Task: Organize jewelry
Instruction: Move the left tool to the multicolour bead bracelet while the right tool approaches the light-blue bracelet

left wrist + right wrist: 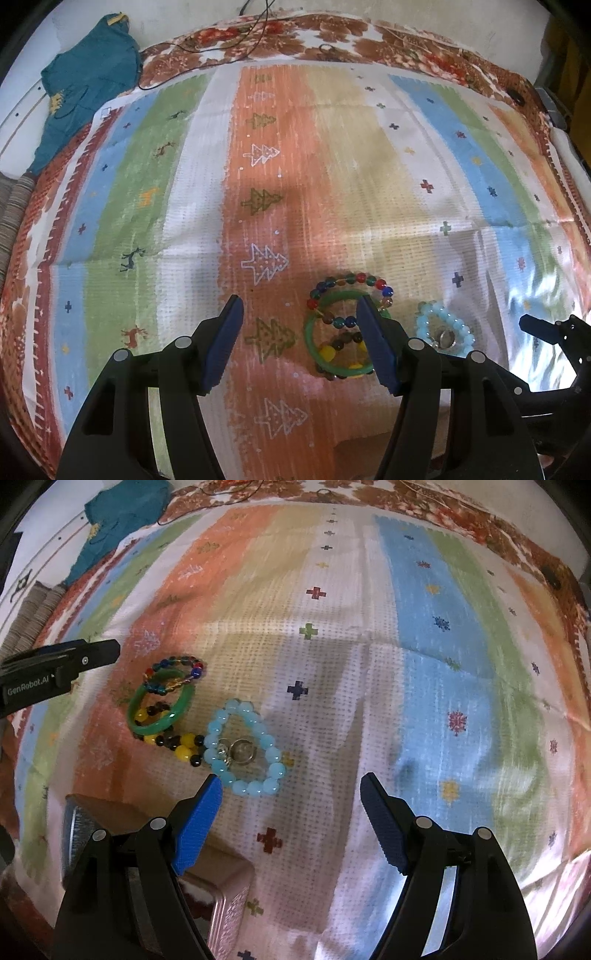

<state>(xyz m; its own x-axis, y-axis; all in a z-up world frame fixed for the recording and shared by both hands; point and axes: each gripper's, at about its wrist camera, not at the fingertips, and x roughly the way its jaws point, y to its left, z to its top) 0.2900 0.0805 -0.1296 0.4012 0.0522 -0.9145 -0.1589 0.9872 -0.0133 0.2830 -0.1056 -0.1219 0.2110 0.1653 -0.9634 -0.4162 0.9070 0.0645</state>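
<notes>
pink box only in right view

L gripper spread wide over striped cloth, nothing held.

Green bangle lies flat just inside the R finger, w/ multicolour bead bracelet overlapping its far rim and yellow/dark beads inside its ring. Pale blue bead bracelet sits just right of that finger, w/ a silver ring in its loop. Other gripper's tip pokes in far right. Teal garment top left, black cable at far edge.
</notes>
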